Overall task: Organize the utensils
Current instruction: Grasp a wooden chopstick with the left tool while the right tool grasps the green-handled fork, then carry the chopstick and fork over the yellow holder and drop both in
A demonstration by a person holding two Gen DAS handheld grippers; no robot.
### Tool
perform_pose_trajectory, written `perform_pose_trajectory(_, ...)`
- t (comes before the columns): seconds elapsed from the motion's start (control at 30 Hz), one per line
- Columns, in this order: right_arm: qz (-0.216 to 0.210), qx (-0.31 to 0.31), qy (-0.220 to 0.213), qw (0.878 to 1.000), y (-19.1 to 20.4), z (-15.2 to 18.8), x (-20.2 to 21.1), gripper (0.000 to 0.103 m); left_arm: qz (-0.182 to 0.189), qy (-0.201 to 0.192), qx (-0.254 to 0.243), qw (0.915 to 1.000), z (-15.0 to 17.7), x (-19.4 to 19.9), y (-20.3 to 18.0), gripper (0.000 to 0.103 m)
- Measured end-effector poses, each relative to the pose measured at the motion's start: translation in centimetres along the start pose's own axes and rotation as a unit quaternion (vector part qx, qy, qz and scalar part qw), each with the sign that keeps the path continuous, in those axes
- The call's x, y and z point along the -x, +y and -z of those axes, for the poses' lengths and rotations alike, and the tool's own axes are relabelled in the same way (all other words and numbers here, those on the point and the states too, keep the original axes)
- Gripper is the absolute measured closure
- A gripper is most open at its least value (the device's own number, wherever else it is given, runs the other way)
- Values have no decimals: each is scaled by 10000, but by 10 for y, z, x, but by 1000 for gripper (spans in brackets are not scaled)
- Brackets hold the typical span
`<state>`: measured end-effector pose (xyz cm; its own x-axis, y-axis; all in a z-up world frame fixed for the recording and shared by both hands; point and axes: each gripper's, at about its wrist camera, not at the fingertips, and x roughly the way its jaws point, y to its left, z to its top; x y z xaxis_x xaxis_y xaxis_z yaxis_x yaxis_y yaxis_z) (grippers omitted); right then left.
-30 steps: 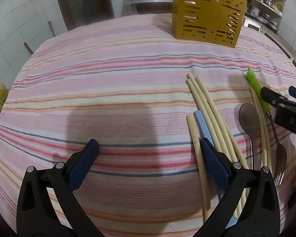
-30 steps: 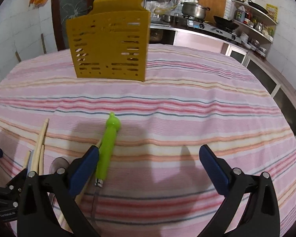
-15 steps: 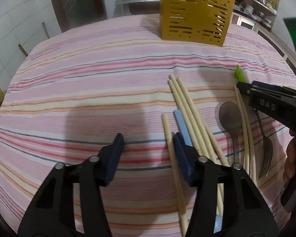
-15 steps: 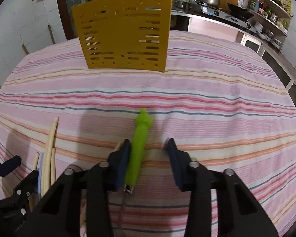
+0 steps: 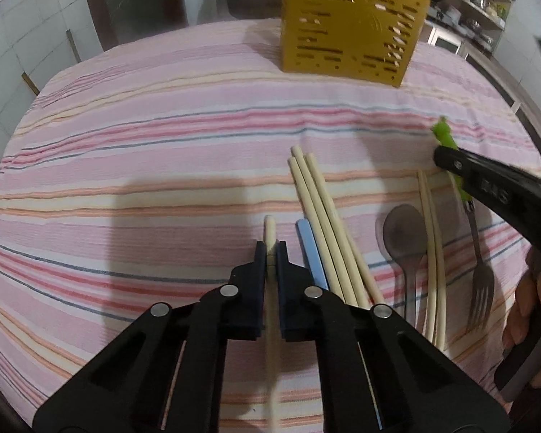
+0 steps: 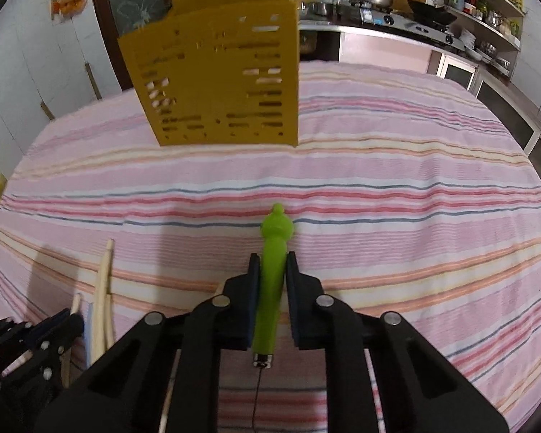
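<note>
A: Why do we clamp the left claw (image 5: 270,252) on one chopstick (image 5: 269,232) at six o'clock on the tabletop (image 5: 162,144)?

B: Both claws have just been closing; the right claw (image 6: 272,270) pinches the fork (image 6: 272,270) for the rack (image 6: 216,72) at twelve.

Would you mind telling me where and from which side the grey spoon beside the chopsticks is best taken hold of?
Probably by the handle, just below the bowl. The grey spoon lies flat on the striped cloth, bowl toward the yellow holder; the bowl is wide, the handle narrow. Come from above, fingers either side of the handle. A pair of chopsticks lies close on one side, so space is tight there.
</note>
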<state>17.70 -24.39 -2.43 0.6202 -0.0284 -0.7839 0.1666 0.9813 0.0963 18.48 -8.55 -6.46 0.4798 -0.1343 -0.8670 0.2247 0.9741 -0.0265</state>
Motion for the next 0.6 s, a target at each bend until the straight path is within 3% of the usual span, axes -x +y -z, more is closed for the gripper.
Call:
perform_pose_trajectory(0.1,-72,-34,-464,9989,-4,6,26,89,130,-201,136,9996,0,9,5,99)
perform_pose_trajectory(0.27,-221,-71,-1256,9918,-15,9,66,90,246,-940,217,9950,0,44,9,99)
perform_pose_trajectory(0.5,-109,41,-2236,9746,-15,11,104,90,290,-2279,322,9727,-3,107,11,98)
perform_pose_trajectory(0.6,-104,88,-2471,9689,-15,8,111,90,286,-2514,311,9669,-7,119,12,98)
